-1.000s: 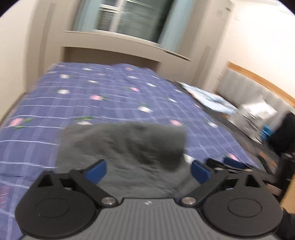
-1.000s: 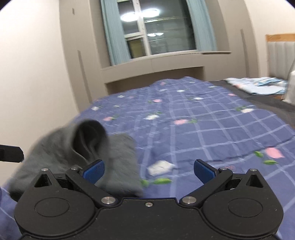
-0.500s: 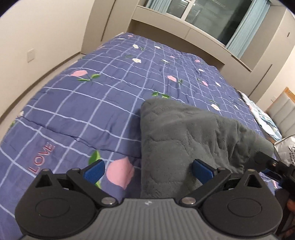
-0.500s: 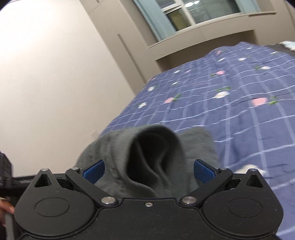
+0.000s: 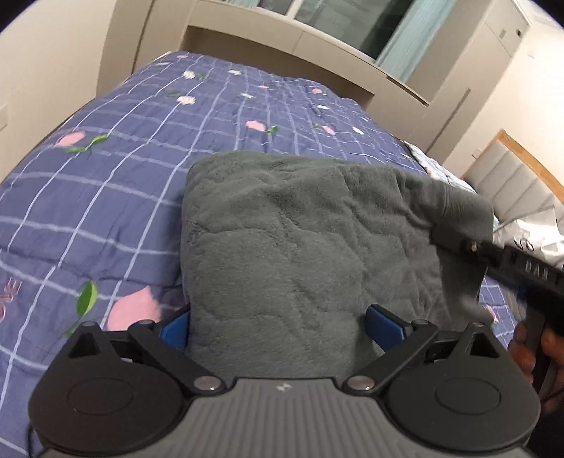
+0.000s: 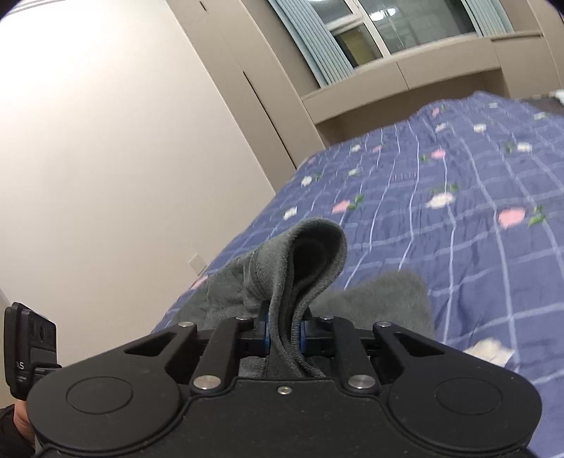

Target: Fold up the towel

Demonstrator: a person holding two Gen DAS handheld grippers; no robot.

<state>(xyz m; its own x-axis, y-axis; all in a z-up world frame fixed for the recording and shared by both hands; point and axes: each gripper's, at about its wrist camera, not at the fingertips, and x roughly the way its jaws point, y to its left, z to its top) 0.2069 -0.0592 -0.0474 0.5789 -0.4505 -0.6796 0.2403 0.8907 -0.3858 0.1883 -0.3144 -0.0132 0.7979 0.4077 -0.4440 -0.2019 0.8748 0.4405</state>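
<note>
Pinching the towel [image 6: 282,278] corner, your right gripper [image 6: 283,334] is clamping tight; your left gripper [image 5: 278,326] is gaping wide astride its near edge on the bed [image 5: 123,169]. Partly folded; more folding is remaining.

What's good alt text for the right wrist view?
The right gripper, jaws shut, pinches a bunched edge of the grey towel, which loops up in front of the camera. Behind lies a bed with a purple checked floral quilt, a beige wall to the left and a curtained window above.

Towel [image 5: 299,239] plush matt cloth; bedspread [image 5: 123,169] crinkled cotton.
</note>
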